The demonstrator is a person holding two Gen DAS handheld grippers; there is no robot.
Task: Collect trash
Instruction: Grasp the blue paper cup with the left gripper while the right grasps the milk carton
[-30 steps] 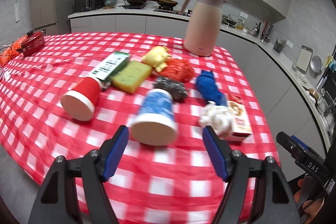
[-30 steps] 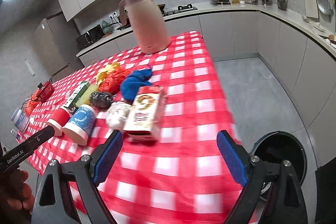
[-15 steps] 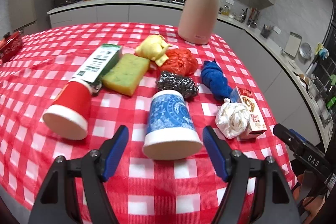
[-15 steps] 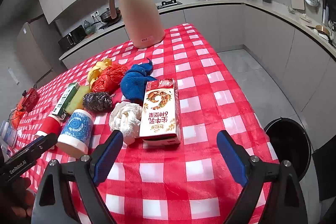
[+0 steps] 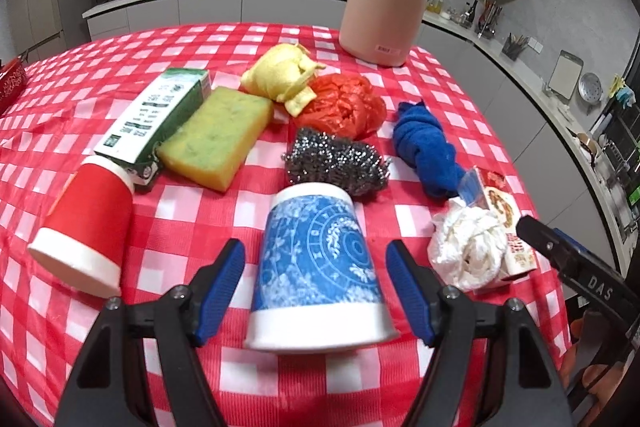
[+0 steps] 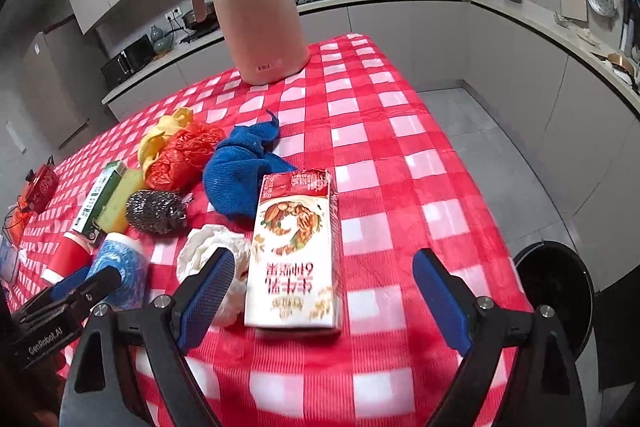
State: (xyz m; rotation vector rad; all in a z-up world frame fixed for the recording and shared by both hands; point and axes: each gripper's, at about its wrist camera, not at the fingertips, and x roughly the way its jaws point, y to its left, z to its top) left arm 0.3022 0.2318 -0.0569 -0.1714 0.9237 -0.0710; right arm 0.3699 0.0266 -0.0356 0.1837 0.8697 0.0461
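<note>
Left wrist view: the left tongs (image 5: 316,291) stand apart on either side of a blue paper cup (image 5: 316,267) lying on its side on the red-checked surface (image 5: 200,239), pads not touching it. Beside it lie a red paper cup (image 5: 86,223) and crumpled white tissue (image 5: 466,247). The right tongs (image 6: 320,297) gape wide over a drink carton (image 6: 294,251), gripping nothing; a black bin (image 6: 556,291) stands on the floor past the surface's edge.
</note>
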